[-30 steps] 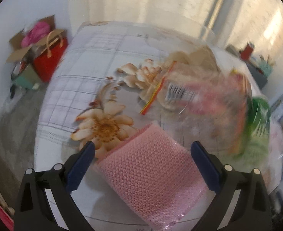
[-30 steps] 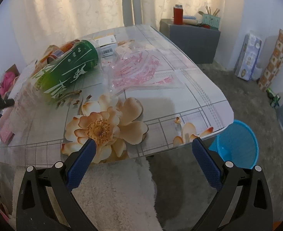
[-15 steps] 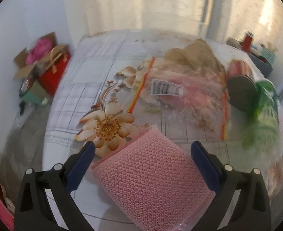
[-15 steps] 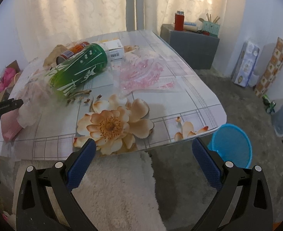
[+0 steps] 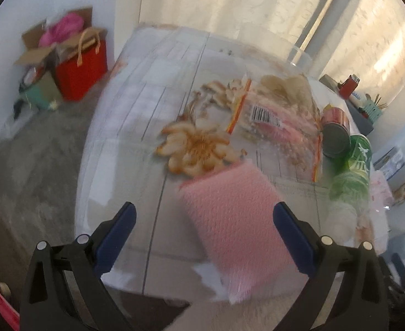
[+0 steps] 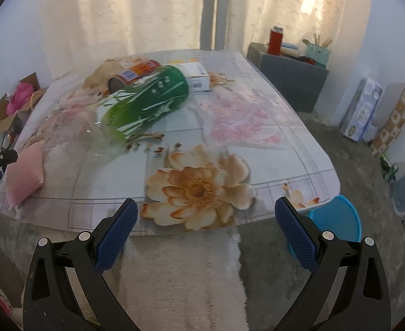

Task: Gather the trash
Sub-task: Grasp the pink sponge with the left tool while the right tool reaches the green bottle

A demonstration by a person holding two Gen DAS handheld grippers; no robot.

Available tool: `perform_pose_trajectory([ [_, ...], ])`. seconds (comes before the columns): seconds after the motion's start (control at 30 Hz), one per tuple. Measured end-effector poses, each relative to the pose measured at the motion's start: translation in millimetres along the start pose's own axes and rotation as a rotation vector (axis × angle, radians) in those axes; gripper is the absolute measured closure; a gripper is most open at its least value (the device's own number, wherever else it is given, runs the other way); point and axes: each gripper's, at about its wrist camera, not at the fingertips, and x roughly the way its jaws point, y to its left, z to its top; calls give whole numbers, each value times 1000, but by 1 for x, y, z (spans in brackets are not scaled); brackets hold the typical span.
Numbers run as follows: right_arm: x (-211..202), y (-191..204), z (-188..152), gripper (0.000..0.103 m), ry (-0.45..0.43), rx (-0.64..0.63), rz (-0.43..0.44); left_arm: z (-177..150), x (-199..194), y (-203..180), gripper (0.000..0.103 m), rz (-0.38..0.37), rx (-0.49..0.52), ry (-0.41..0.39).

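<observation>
We see the left gripper (image 5: 202, 231) held low at the near edge of the table (image 5: 152, 104), its two blue-padded fingers (image 5: 117, 237) spread wide and holding nothing. It looks forward and slightly down across the tabletop. Between and just beyond the fingers lies a pink bubble-wrap pouch (image 5: 235, 220), flat on the table, its long axis running from the far left to the near right, with its near end hanging slightly past the table edge. We cannot tell whether either finger touches it; the right finger looks just beside its edge.

The right gripper (image 6: 205, 231) hovers off the near side of the table, over the floor, level and pointing toward the far curtain. Its jaws are also wide apart and empty. A blue bin (image 6: 337, 218) stands on the floor at the near right, below the table corner.

From the right wrist view, the green bottle (image 6: 147, 104) lies on its side in the middle-left of the table, its long axis slanting from near left to far right, cap end toward a small white box (image 6: 197, 75). A red can (image 6: 132, 73) lies on its side just behind it, open end toward the near left. A clear plastic bag with pink print (image 6: 238, 118) lies flat to the right of the bottle. The pink pouch sits at the far left edge, beside the left gripper's tip.
</observation>
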Motion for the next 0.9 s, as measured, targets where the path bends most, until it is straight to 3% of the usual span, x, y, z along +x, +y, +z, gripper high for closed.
perform_pose_trajectory([
  [0.13,-4,8,1,8,-5,-17,2,-13,5,3,6,-104,-48,86],
  [0.33,-7,14,1,8,-8,-30,-6,-10,15,-16,6,-153,-25,71],
  [0.47,-11,15,0,8,-10,-35,-23,-1,26,-34,6,-121,17,60],
  [0.77,-12,16,-3,8,1,-37,-53,-4,47,-76,6,21,254,17],
  [0.9,-11,17,7,8,-15,-41,-43,-6,46,-72,6,51,273,8],
])
